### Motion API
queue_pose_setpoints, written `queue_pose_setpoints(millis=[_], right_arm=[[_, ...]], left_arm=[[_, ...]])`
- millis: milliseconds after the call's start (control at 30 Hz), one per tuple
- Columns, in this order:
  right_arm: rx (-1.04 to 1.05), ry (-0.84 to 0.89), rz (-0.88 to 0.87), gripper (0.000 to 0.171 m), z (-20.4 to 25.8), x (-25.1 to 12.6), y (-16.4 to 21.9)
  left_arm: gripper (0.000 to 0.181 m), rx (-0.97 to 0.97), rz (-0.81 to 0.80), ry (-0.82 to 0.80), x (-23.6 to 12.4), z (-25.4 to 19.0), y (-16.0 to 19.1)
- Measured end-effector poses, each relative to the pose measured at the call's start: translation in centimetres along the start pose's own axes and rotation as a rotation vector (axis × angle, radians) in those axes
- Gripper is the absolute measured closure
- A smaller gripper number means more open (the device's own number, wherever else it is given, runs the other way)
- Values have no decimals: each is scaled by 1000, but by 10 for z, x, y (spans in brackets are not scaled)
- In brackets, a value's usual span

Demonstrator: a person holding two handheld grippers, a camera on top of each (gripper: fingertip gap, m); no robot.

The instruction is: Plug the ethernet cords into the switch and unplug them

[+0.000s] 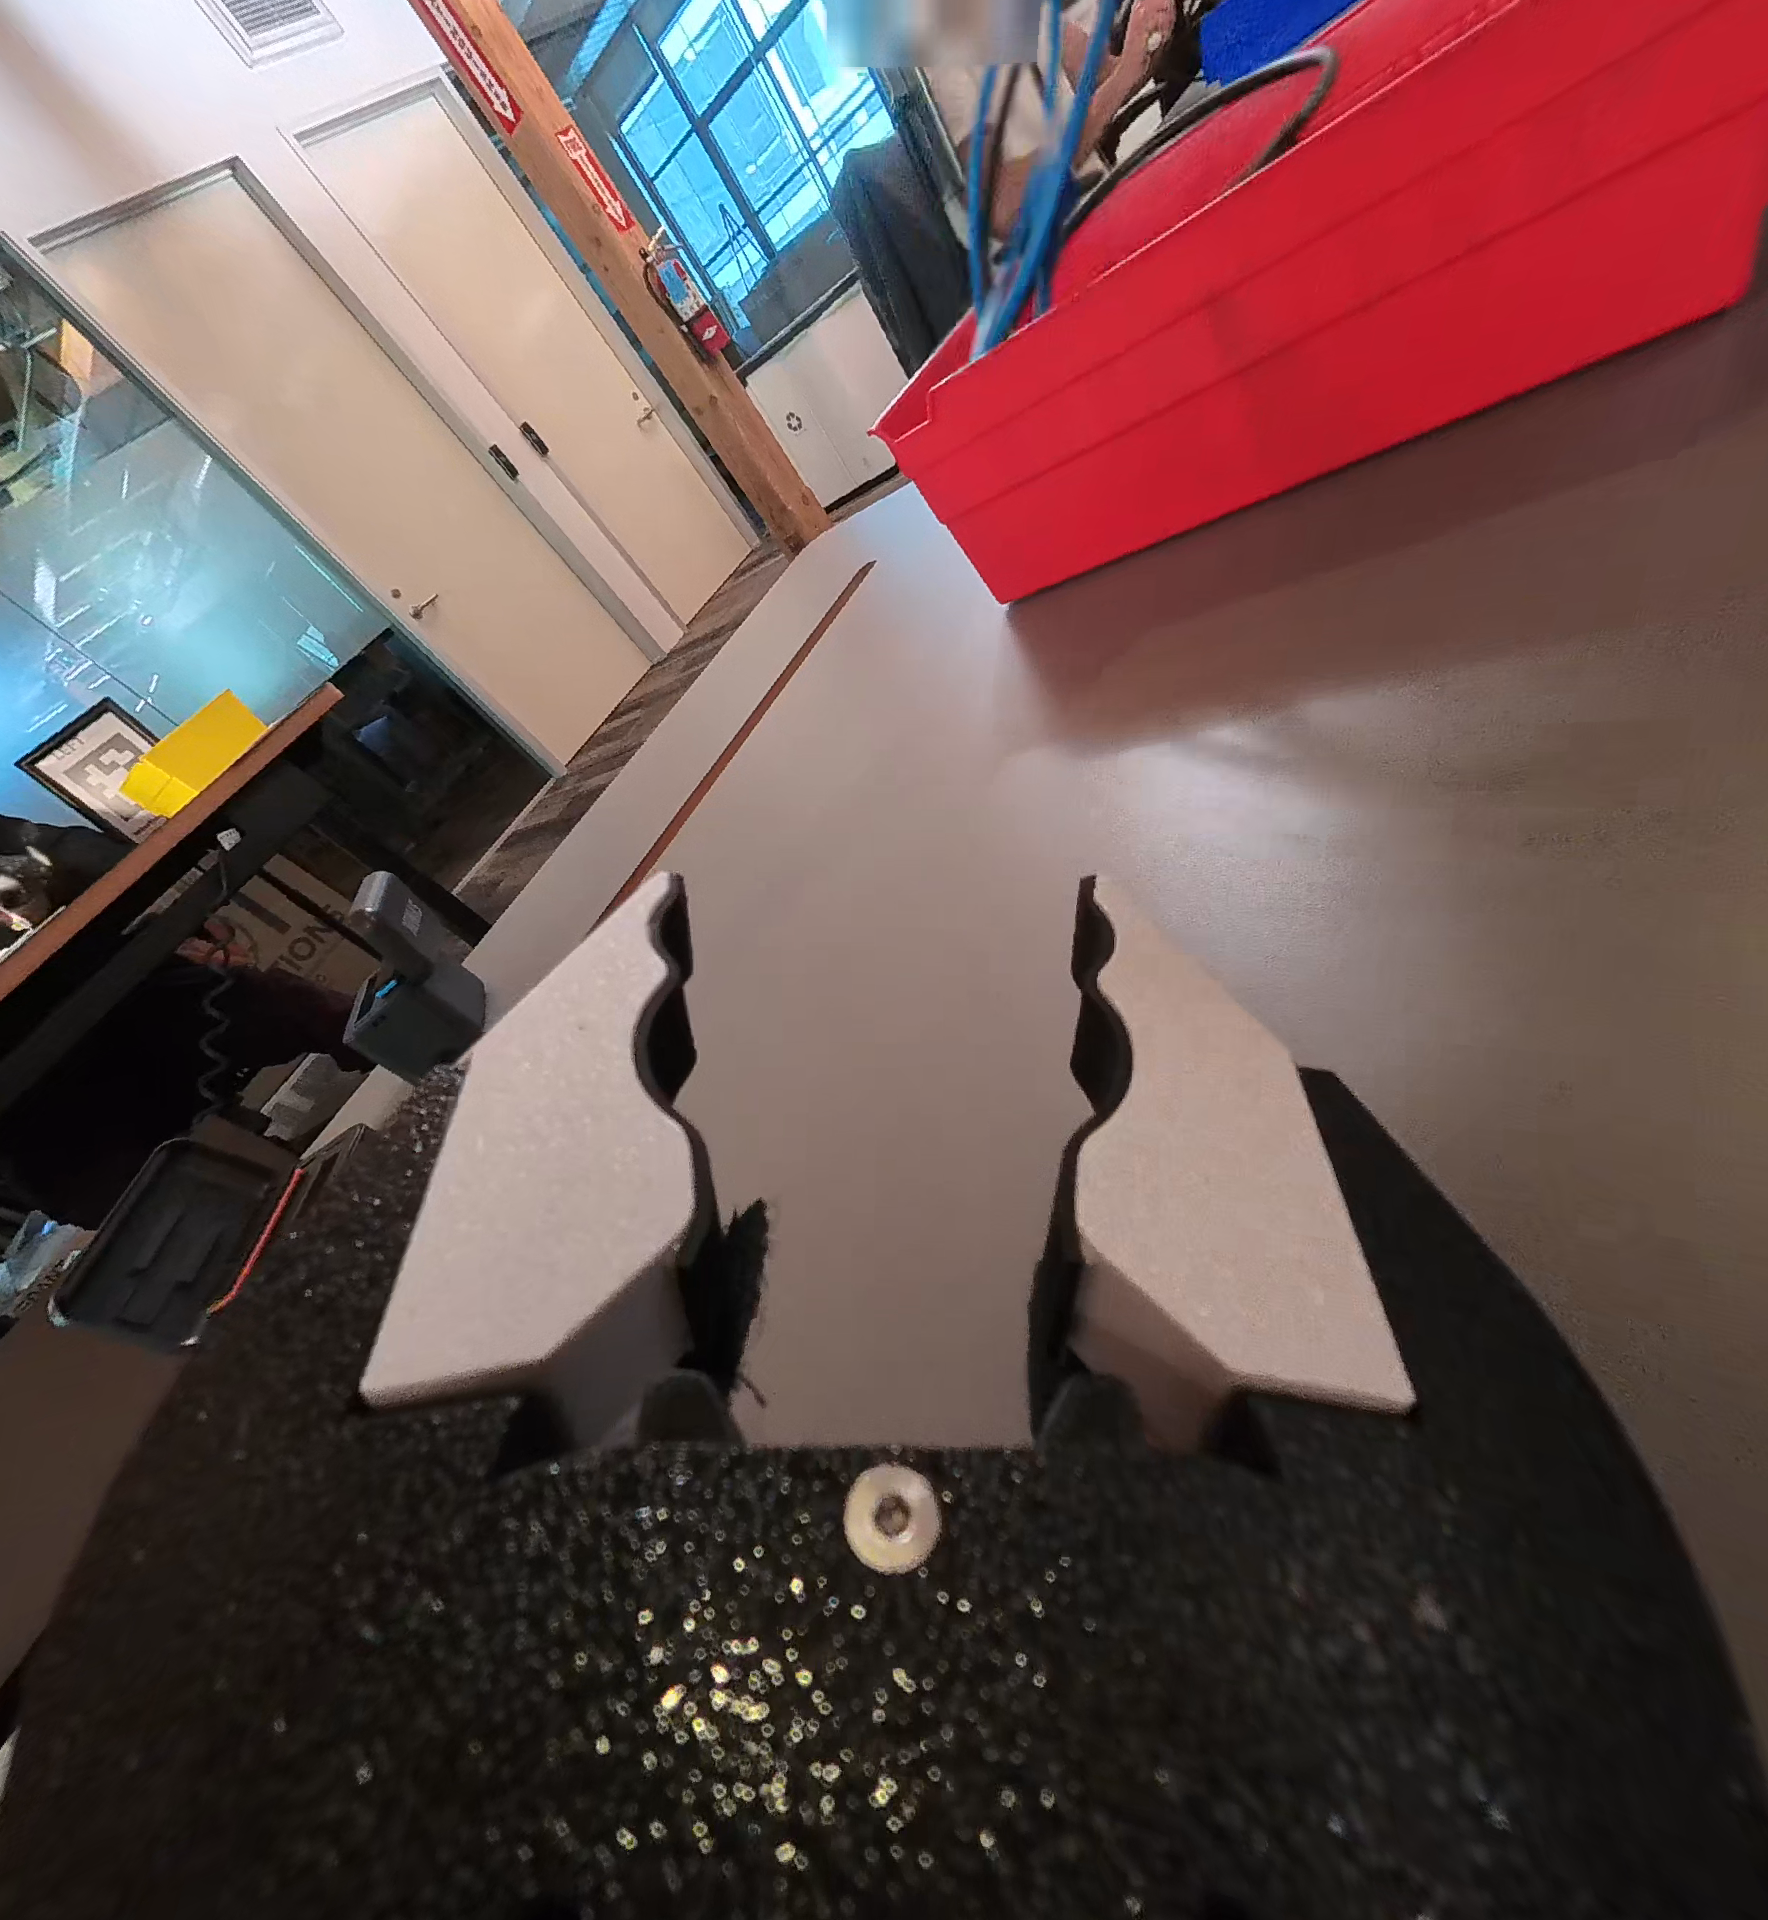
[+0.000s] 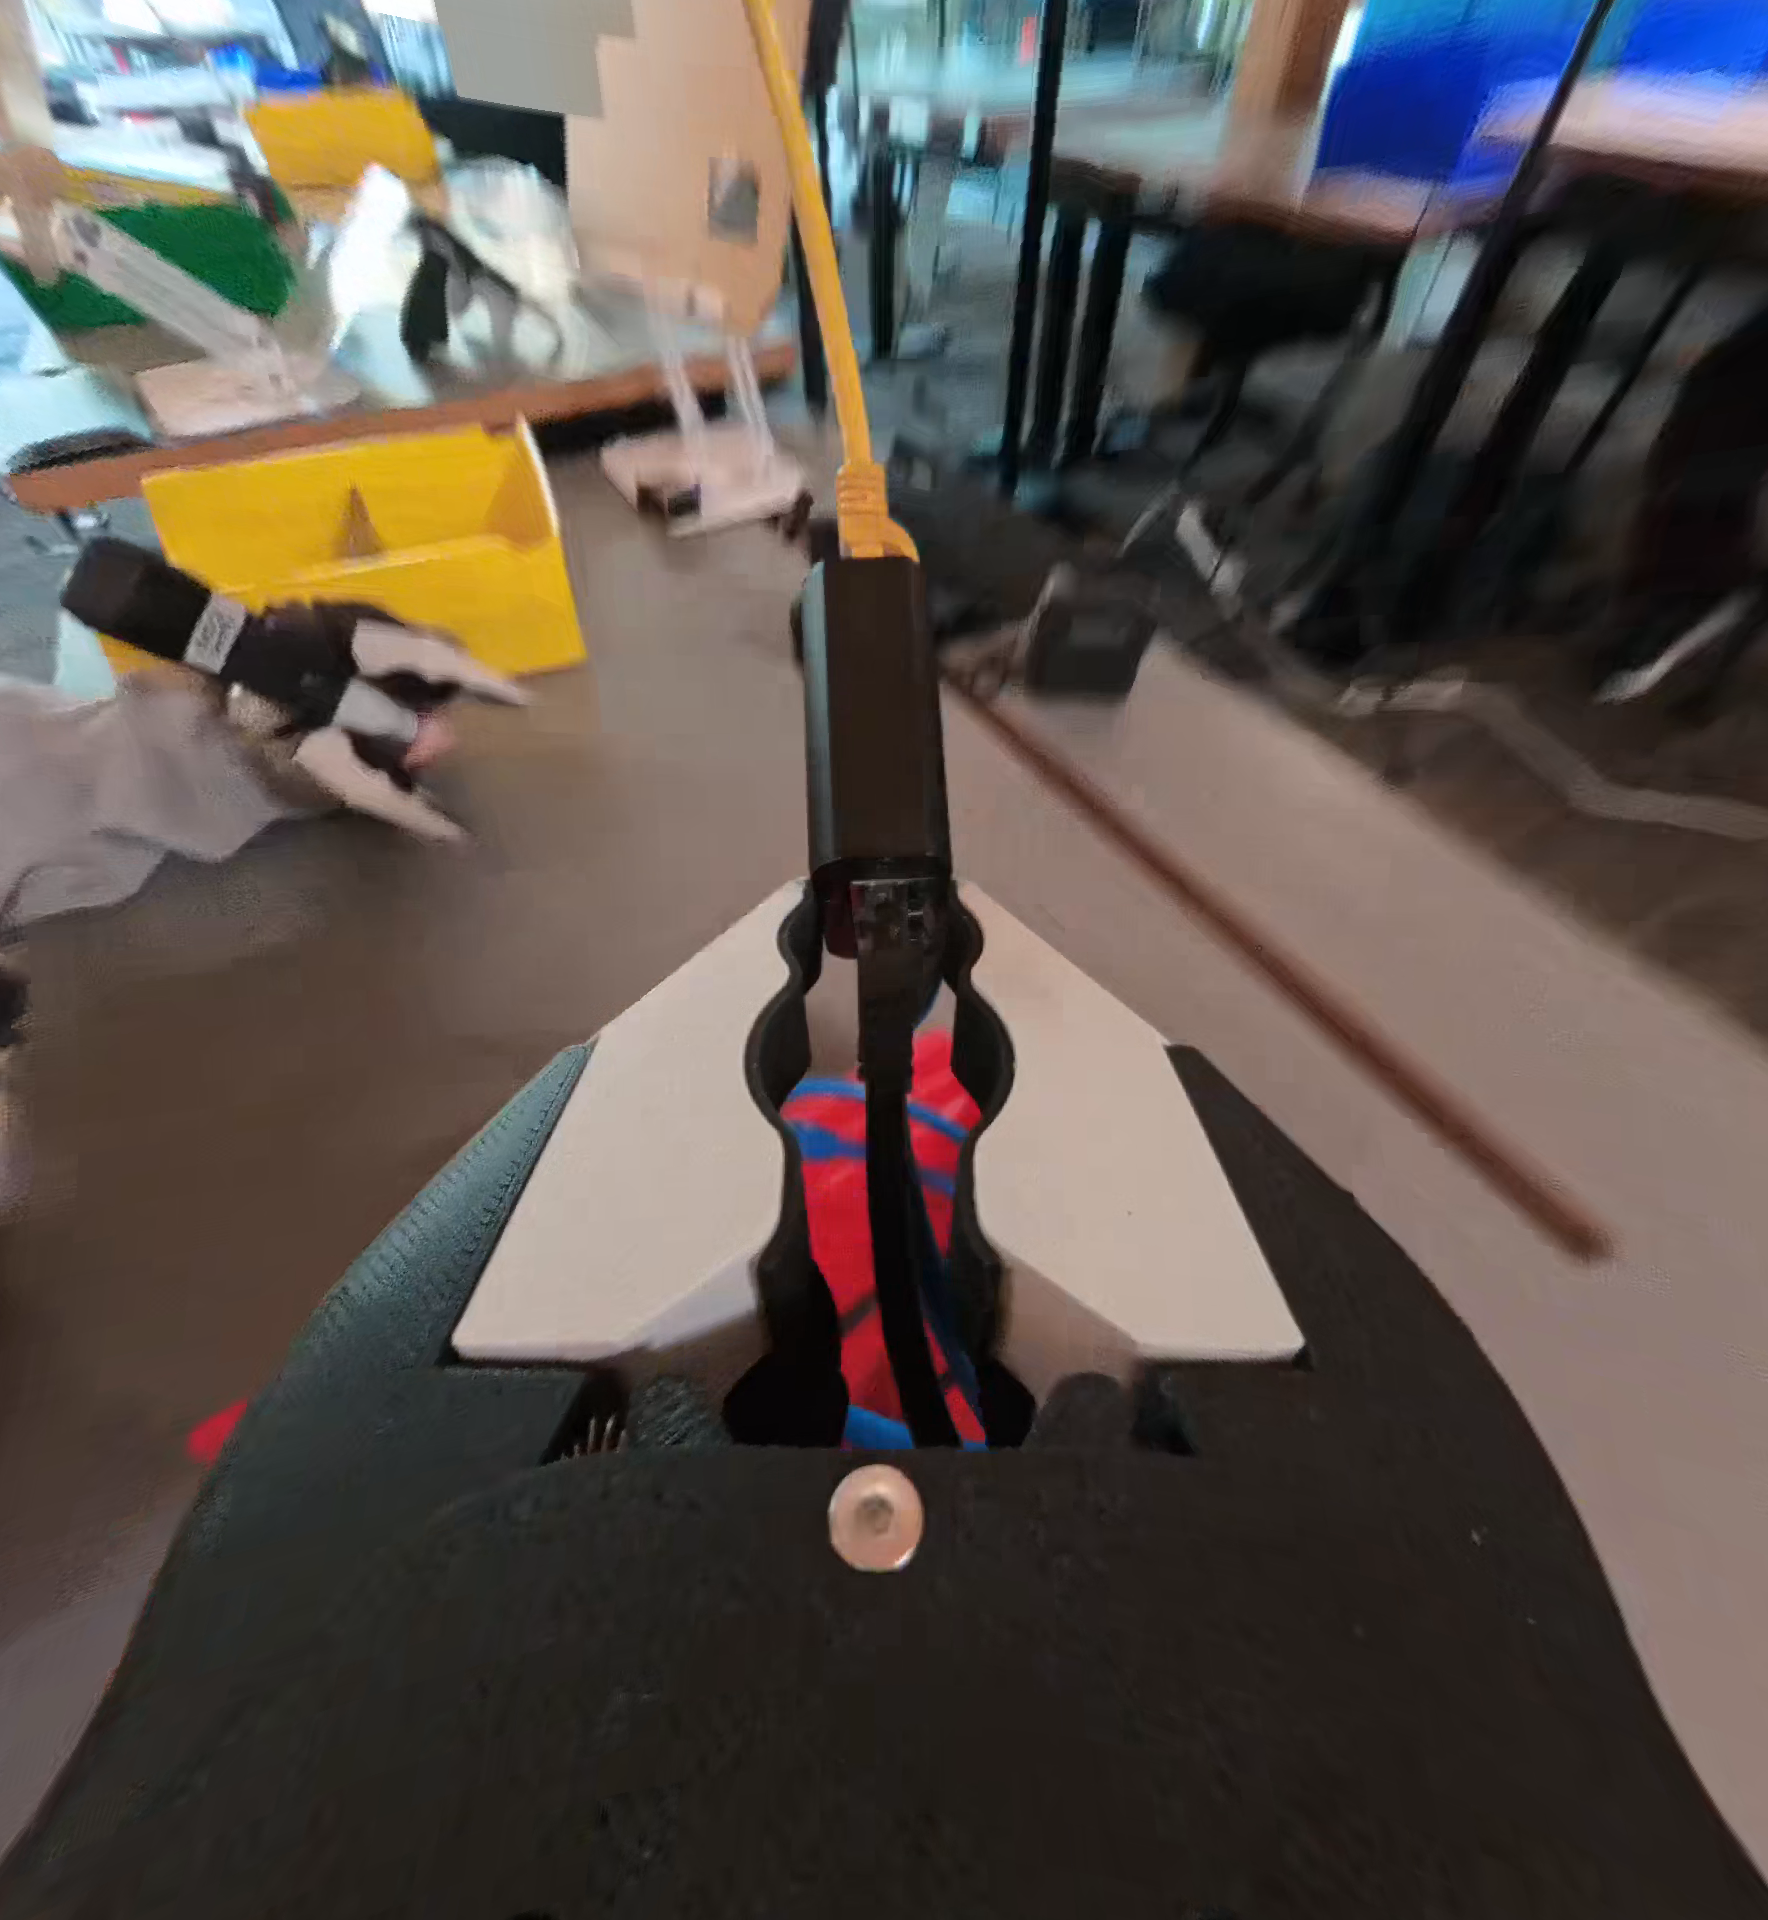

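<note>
My right gripper (image 2: pixel 880 904) is shut on the near end of a small black switch box (image 2: pixel 875 707) and holds it up in the air. A yellow ethernet cord (image 2: pixel 820 260) is plugged into its far end. A black cord (image 2: pixel 885 1143) leaves its near end and runs back between my fingers. My left gripper (image 1: pixel 880 914) is open and empty, low over the brown table (image 1: pixel 1275 831). It also shows in the right wrist view (image 2: pixel 444 748), far to the left. A red bin (image 1: pixel 1327 343) holds blue cords (image 1: pixel 1025 187) and a black cord (image 1: pixel 1223 94).
A yellow bin (image 2: pixel 371 551) stands on the table behind the left gripper. A grey sleeve (image 2: pixel 80 790) reaches in from the left. A dark seam (image 2: pixel 1275 987) runs across the table. The red bin with blue cords shows below the right fingers (image 2: pixel 838 1195).
</note>
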State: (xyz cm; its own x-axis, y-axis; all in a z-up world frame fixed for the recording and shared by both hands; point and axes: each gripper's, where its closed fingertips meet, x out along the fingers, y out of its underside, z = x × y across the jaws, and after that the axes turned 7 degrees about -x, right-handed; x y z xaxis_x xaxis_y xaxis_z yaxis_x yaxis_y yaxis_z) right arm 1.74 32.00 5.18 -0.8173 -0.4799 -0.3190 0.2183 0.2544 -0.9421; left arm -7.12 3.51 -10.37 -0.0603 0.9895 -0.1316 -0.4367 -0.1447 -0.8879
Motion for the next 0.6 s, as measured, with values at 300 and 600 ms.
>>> queue_pose_setpoints(millis=[300, 600], right_arm=[[78, 110, 588, 149, -36, -11, 122], [-32, 47, 1025, 149, -36, -2, 173]], left_arm=[[110, -2, 23, 17, 4, -3, 5], [110, 8, 41, 24, 4, -5, 8]])
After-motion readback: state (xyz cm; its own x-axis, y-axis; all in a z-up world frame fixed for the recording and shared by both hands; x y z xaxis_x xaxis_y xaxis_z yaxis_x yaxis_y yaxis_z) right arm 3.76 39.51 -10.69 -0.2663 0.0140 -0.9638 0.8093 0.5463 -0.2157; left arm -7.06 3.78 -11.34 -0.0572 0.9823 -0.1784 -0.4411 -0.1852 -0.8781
